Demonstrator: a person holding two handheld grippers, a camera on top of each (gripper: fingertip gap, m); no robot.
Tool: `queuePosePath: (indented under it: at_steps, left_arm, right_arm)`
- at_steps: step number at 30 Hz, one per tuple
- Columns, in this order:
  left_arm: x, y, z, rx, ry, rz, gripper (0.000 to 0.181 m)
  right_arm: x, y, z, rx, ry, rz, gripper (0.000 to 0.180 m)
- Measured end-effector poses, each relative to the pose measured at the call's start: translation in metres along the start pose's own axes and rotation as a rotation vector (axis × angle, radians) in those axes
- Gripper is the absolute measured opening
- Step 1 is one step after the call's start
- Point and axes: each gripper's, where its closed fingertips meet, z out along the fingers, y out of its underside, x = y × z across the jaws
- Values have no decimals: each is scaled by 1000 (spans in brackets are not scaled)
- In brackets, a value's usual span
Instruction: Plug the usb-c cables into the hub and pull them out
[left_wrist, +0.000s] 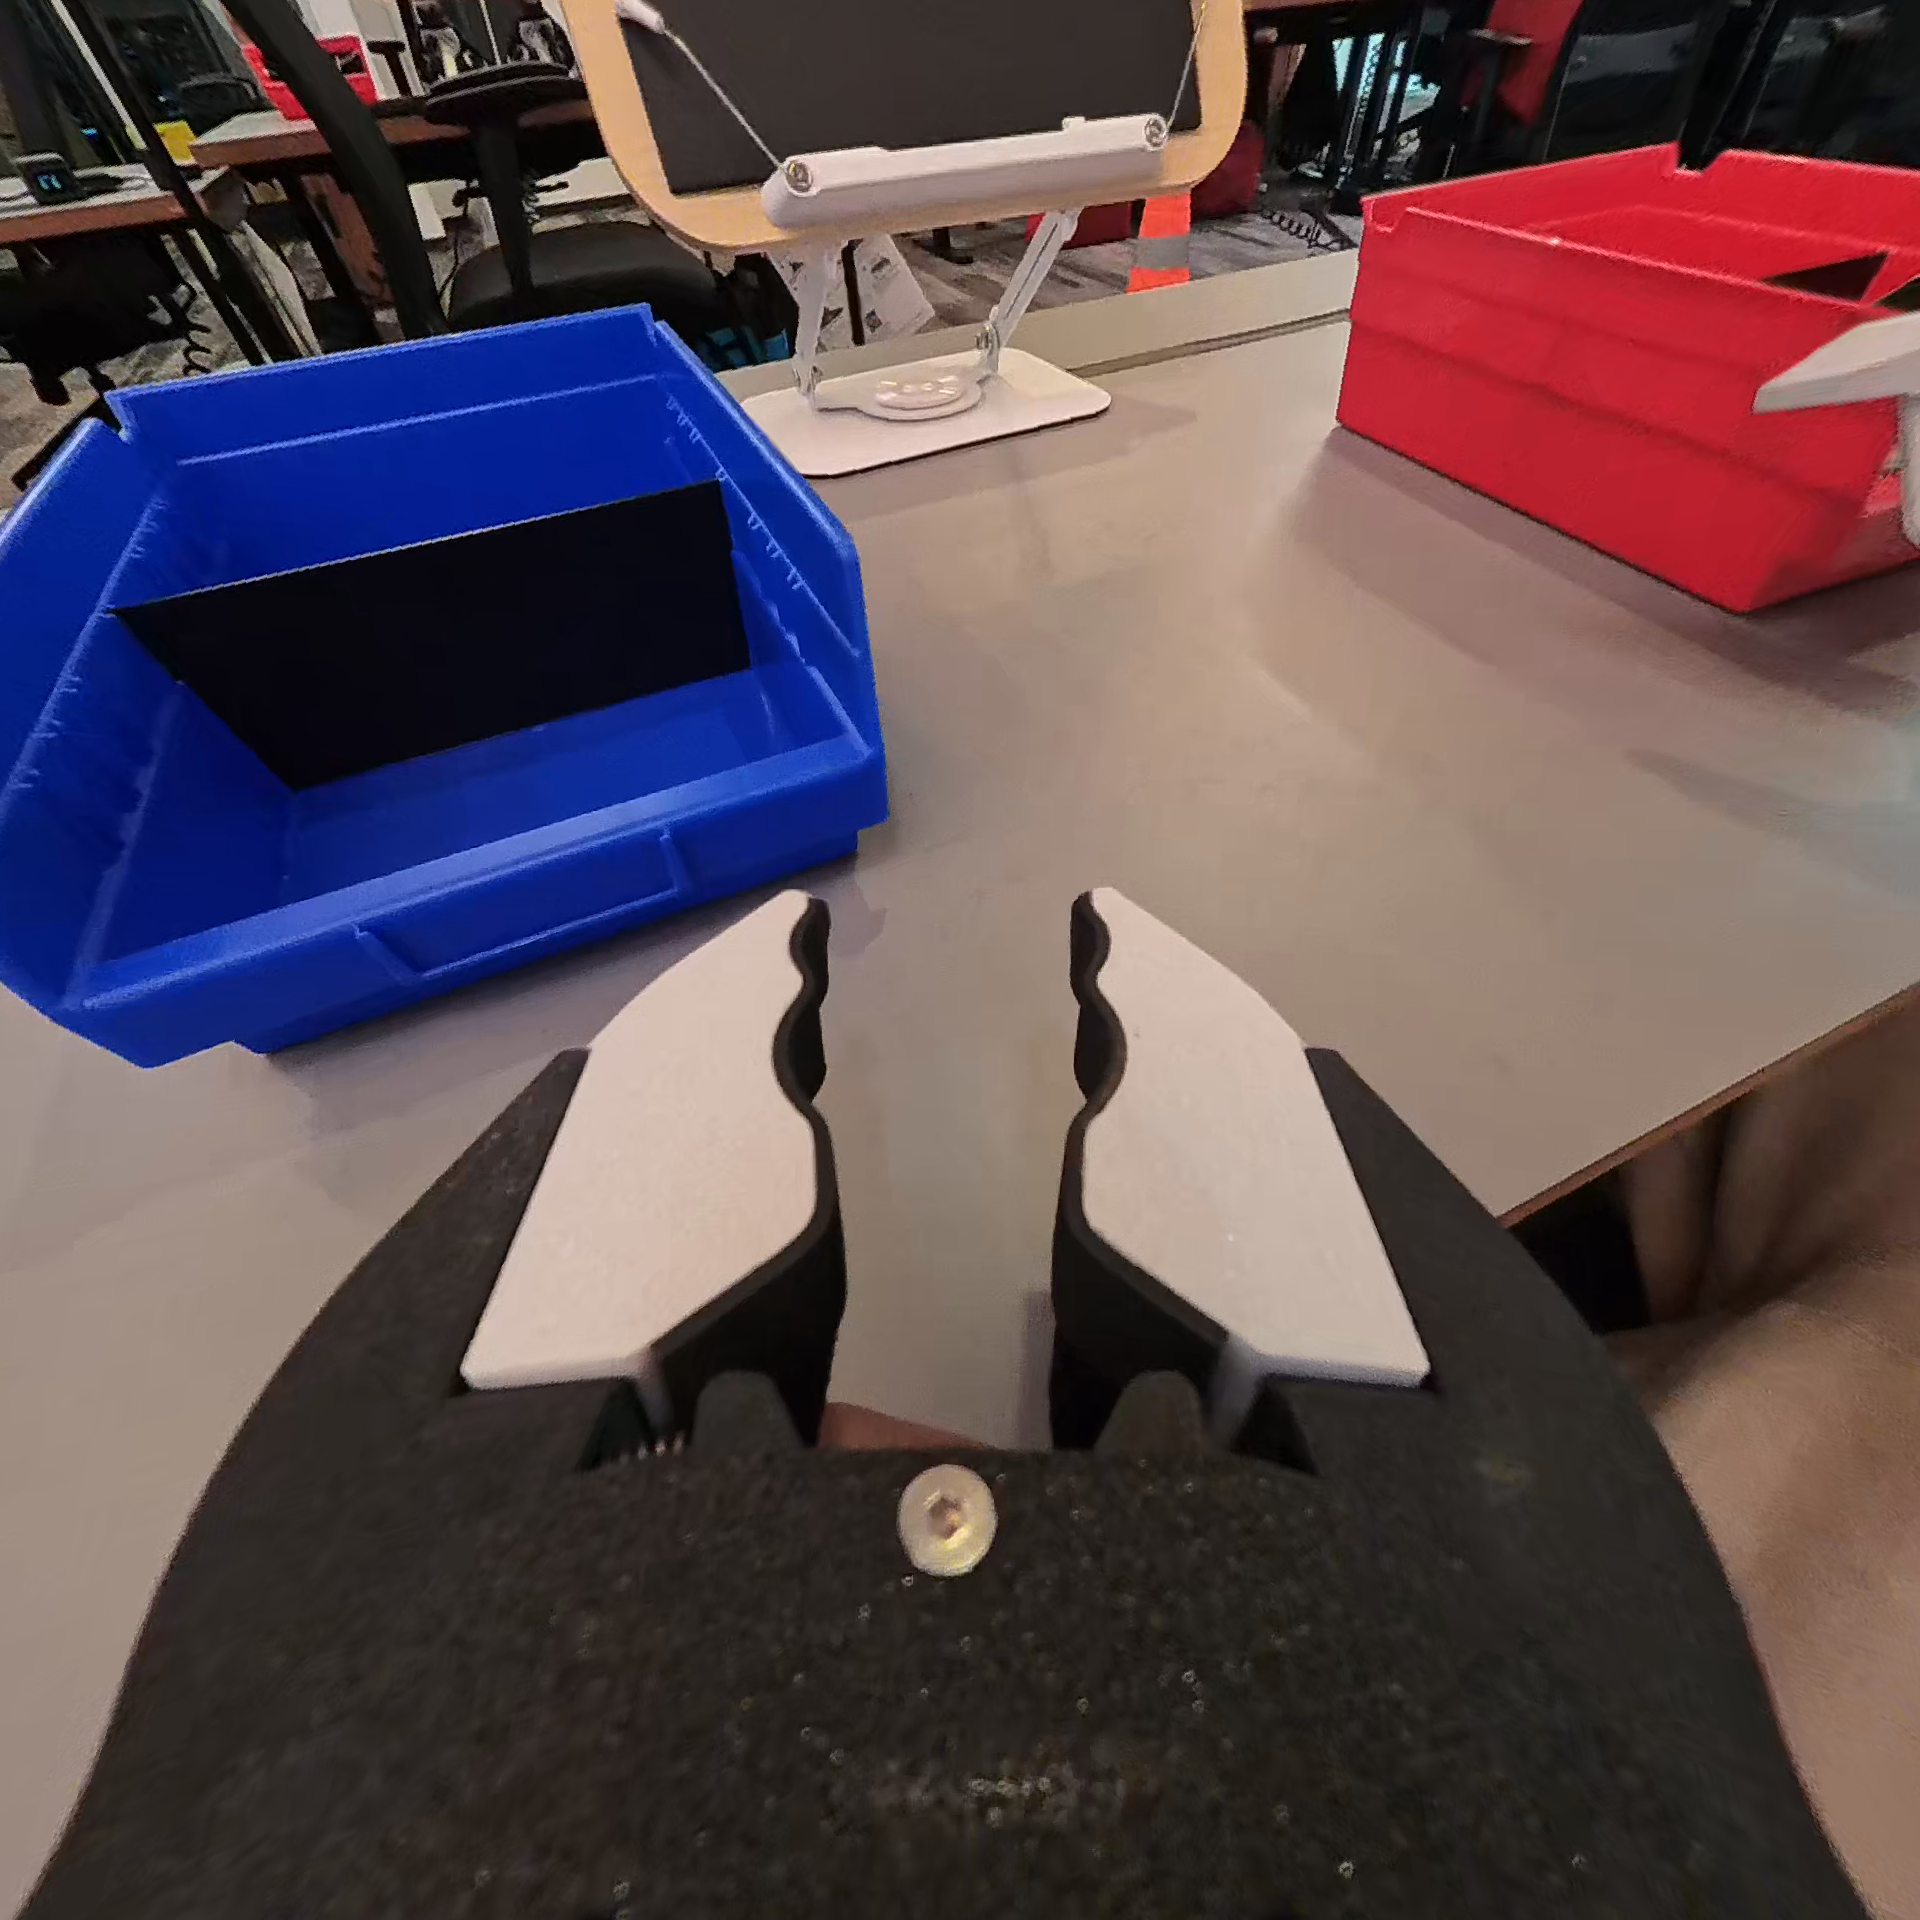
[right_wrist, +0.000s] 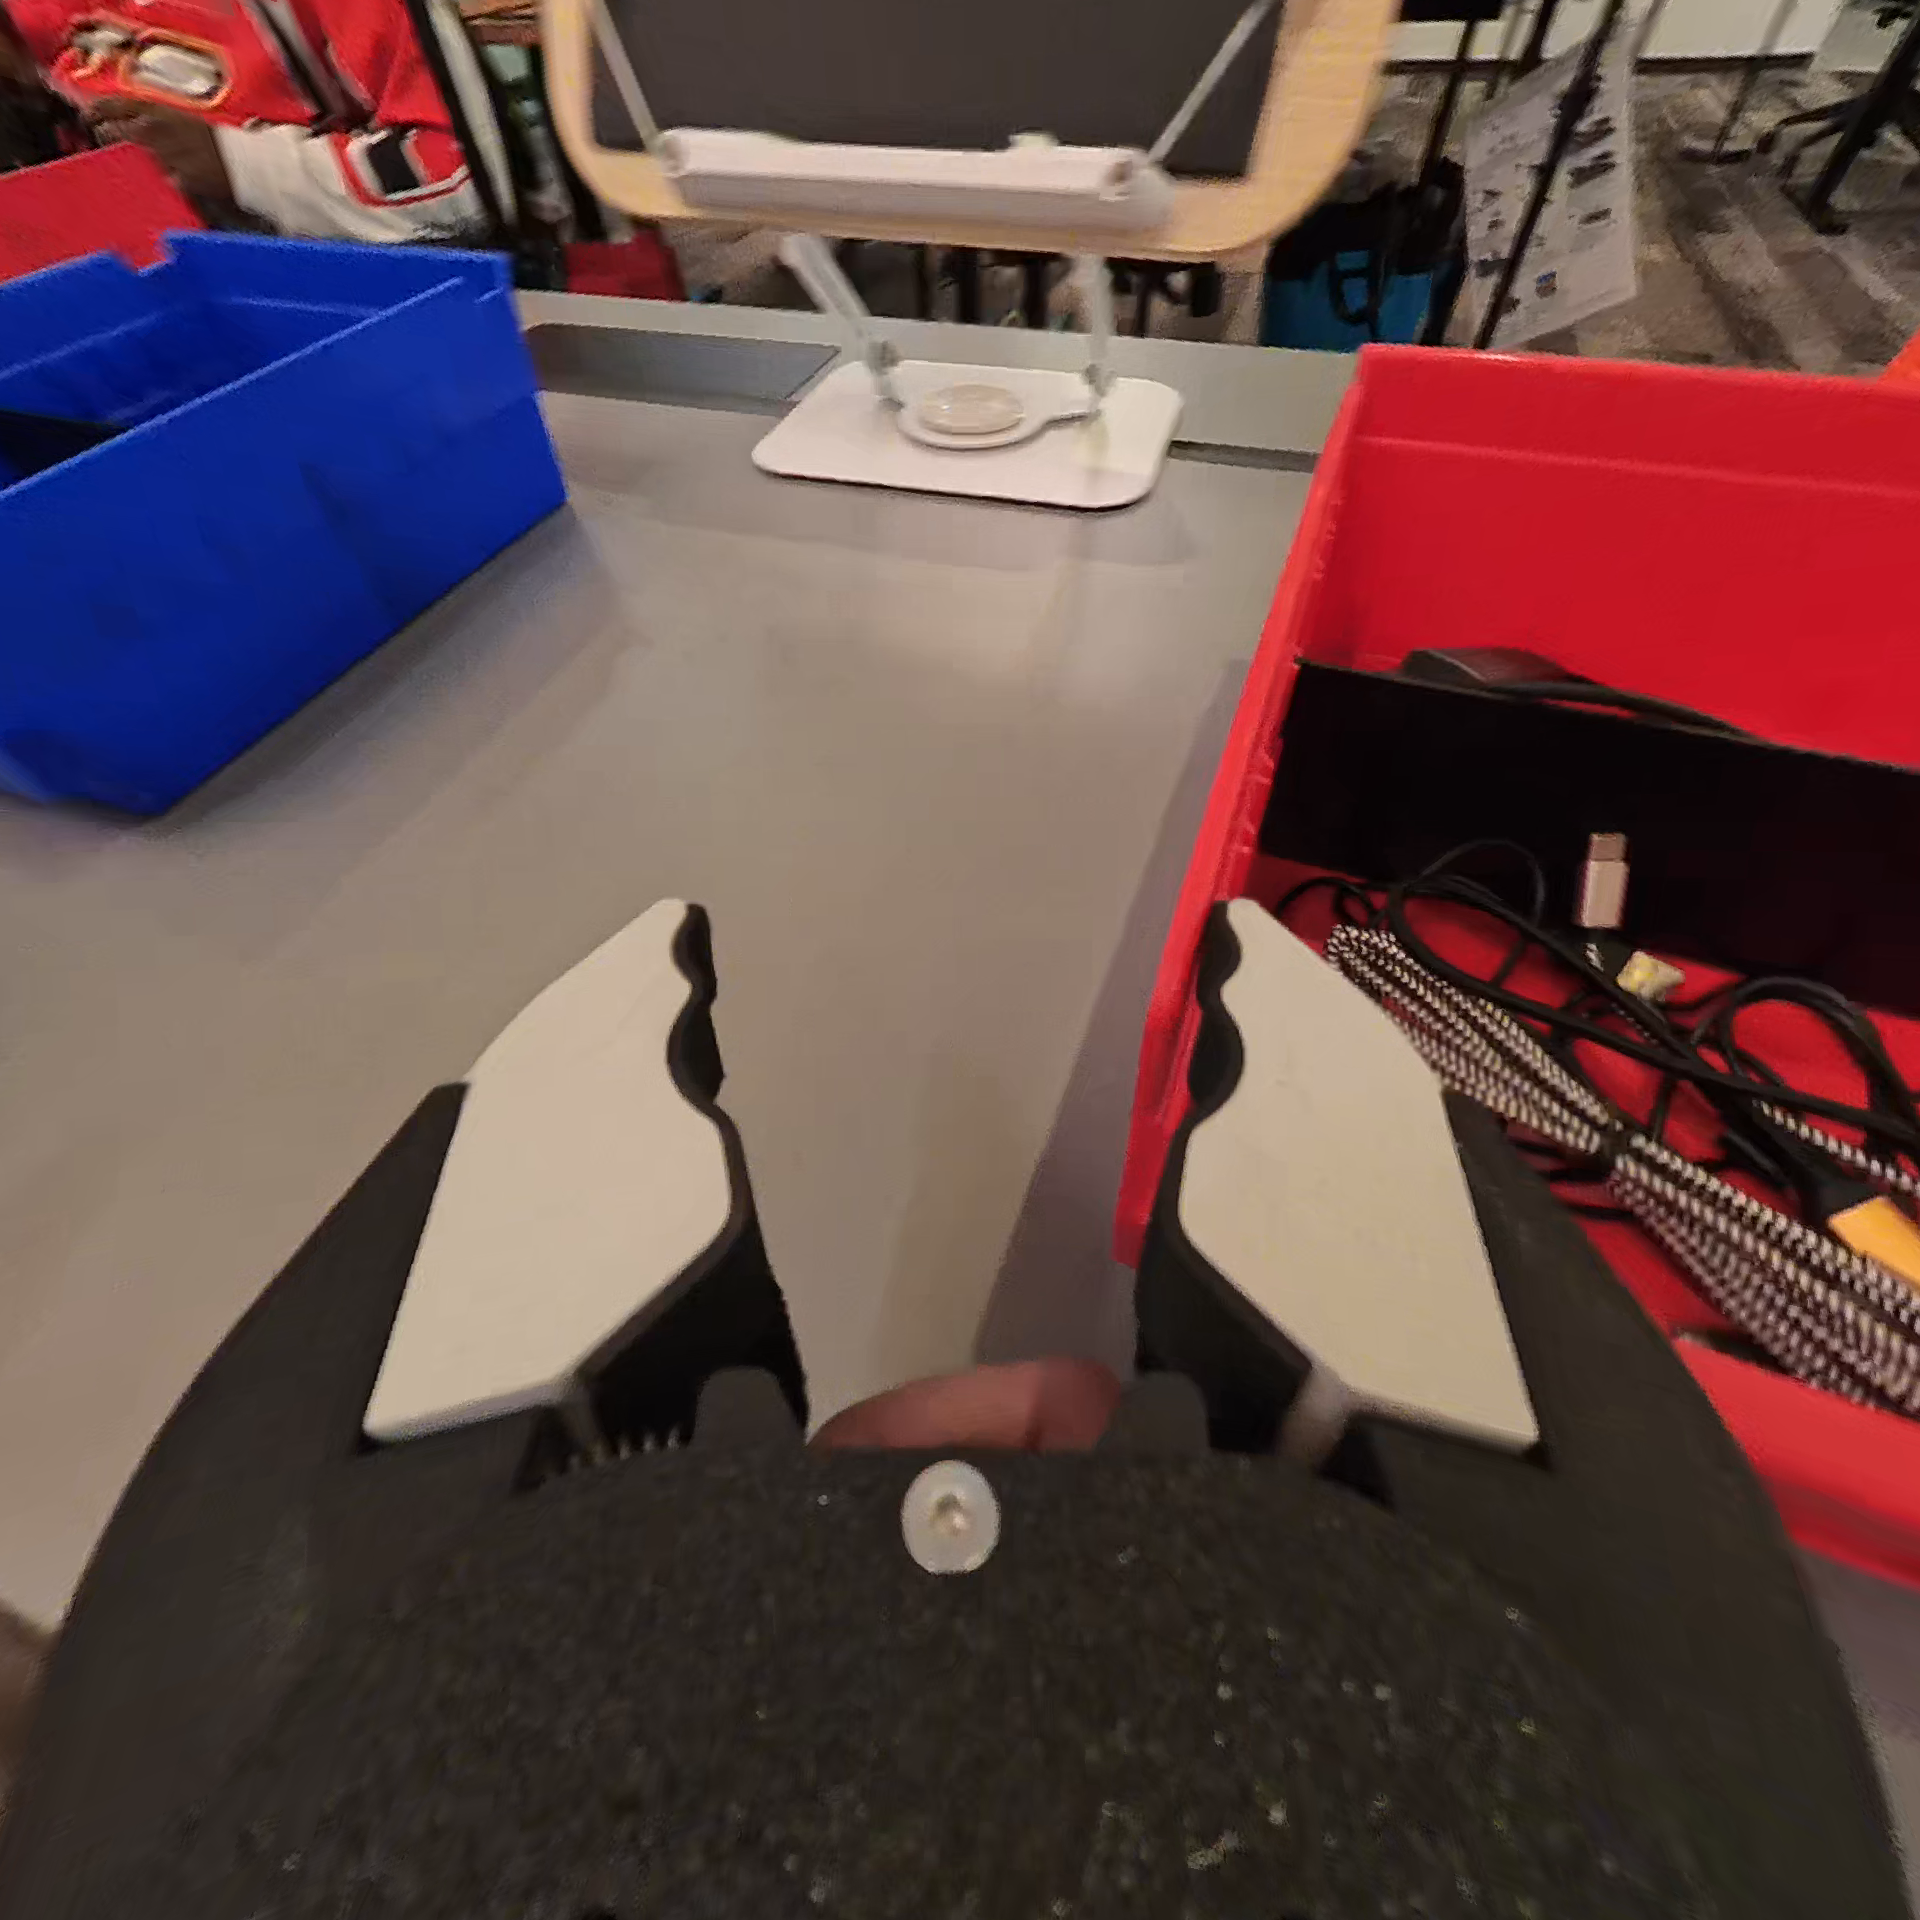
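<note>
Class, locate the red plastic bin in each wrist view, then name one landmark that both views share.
Left wrist view: red plastic bin at upper right, on the grey table.
Right wrist view: red plastic bin fills the right side, with cables inside.
Shared landmark: white stand base at the table's far edge.

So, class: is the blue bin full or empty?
Empty, as far as shown. The left wrist view shows the blue bin holding only a black divider; its front floor is bare, the part behind the divider hidden.
</note>
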Motion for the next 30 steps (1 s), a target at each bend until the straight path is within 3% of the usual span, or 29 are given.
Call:
queuePosePath:
  at_steps: [2,4,7,11,14,18,20,22,25,26,28,30]
  left_arm:
    - [6,1,1,-4,23,-1,44]
    - [22,7,7,-46,96,-1,38]
    - [53,16,20,-110,195,25,44]
    - [111,2,39,-76,303,54,51]
    - [172,-17,67,-79,425,22,60]
    - [240,-40,121,-96,445,49,62]
    - [261,-45,148,-146,425,44,63]
    - [275,-55,169,-154,424,-21,60]
    - [277,-66,190,-145,369,-68,46]
    - [270,-63,194,-159,318,-62,39]
    - [263,-62,199,-160,278,-70,27]
    - [255,-64,196,-140,224,-47,15]
  right_arm:
    - [-24,3,-8,-15,-74,-65,86]
    - [-38,1,-26,27,-106,-128,63]
    - [-37,-6,-61,138,-74,-138,61]
    - [20,-3,-113,302,186,-47,54]
    - [76,8,-134,300,381,62,49]
    - [116,29,-125,208,469,92,51]
    - [128,28,-121,177,545,48,37]
    - [141,33,-119,114,615,77,36]
    - [144,45,-112,72,577,137,33]
    - [144,54,-107,28,555,152,29]
    - [143,59,-102,-1,522,176,3]
    - [135,53,-102,9,499,184,3]
